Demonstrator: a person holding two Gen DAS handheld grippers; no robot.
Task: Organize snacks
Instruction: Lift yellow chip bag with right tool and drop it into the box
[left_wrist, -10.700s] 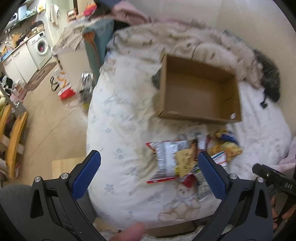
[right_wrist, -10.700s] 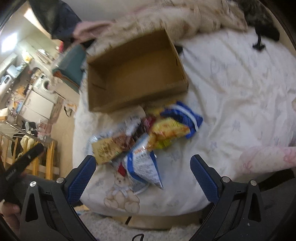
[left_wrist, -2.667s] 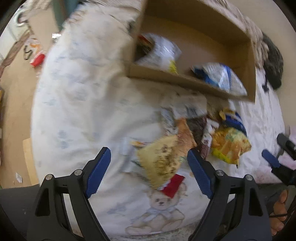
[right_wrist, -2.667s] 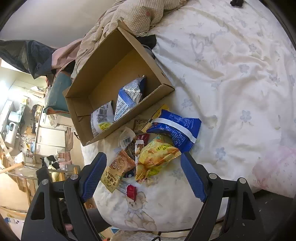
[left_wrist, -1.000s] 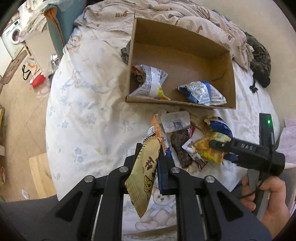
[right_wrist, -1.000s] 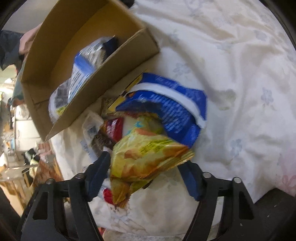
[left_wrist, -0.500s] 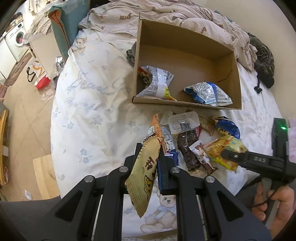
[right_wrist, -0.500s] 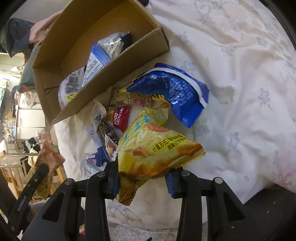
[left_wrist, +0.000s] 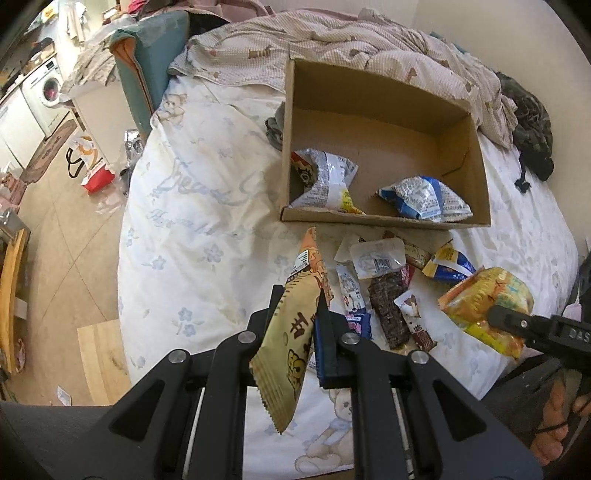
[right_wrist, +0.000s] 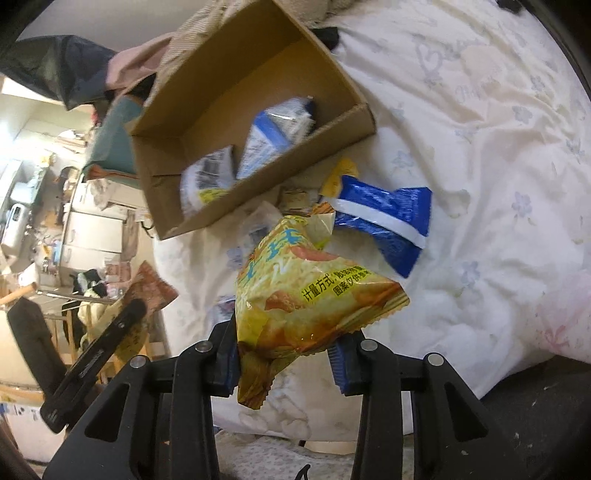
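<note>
An open cardboard box (left_wrist: 476, 155) (right_wrist: 255, 195) sits on the bed and holds a silver snack bag (left_wrist: 327, 181) and a blue-and-white bag (left_wrist: 424, 199). My left gripper (left_wrist: 299, 314) is shut on a tan snack packet (left_wrist: 291, 332), held above the bed in front of the box. My right gripper (right_wrist: 284, 347) is shut on a yellow chip bag (right_wrist: 306, 291), which also shows in the left wrist view (left_wrist: 484, 306), lifted off the bed. Several small snacks (left_wrist: 384, 291) and a blue bag (right_wrist: 384, 221) lie between the grippers and the box.
The bed has a white floral cover (left_wrist: 207, 206) with a checked blanket (left_wrist: 332, 40) behind the box. Dark clothing (left_wrist: 532, 129) lies at the far right. The floor (left_wrist: 55, 206) drops off to the left, with bags and a washing machine (left_wrist: 48, 92).
Both grippers have risen from the pile with their bags. The yellow chip bag has come clear of the blue bag, and the tan packet stays gripped by the left.
</note>
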